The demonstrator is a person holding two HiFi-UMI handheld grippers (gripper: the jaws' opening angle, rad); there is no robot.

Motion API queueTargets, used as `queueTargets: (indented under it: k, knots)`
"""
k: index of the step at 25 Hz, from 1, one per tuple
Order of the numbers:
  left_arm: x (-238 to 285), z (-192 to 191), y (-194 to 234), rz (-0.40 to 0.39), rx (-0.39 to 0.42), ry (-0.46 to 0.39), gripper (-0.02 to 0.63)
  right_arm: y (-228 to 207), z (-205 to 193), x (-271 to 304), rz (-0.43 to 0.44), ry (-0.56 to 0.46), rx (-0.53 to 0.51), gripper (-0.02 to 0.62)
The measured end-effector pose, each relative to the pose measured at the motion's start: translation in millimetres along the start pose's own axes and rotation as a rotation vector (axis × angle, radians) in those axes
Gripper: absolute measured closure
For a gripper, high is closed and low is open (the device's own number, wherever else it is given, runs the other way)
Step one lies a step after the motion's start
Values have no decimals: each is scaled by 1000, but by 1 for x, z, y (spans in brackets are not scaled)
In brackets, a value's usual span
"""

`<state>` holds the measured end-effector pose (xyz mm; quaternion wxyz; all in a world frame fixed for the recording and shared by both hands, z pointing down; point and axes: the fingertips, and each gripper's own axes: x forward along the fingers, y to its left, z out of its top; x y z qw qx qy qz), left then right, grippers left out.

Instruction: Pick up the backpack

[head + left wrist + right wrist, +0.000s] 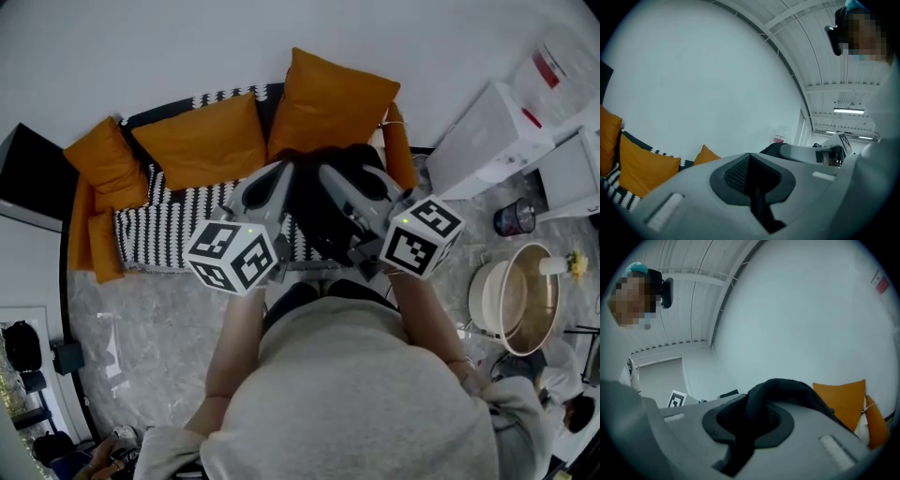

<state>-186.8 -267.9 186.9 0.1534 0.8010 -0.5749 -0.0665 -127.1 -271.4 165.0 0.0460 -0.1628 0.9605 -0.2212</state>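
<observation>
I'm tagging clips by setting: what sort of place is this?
Likely a living-room set inside a larger hall: sofa with orange cushions, marble-look floor, bare industrial ceiling with strip lights.

A plain white wall [281,28] closes the far side, and against it stands a sofa [159,234] under a black-and-white striped cover, with orange cushions [202,141] propped along its back and at its left end. The floor [131,347] is pale grey with a marble pattern, with a white cabinet [487,141] at the far right and a round white tub [483,295] nearer on the right. Overhead runs a white ribbed ceiling [820,56] with a lit strip lamp [848,111].
</observation>
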Motion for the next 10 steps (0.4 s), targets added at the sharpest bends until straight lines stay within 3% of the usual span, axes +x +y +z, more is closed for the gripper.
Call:
queueTargets:
  k: [10]
  knots:
    - [1,-7,0,11,4,25,598,-4,-7,0,-8,27,-1,549]
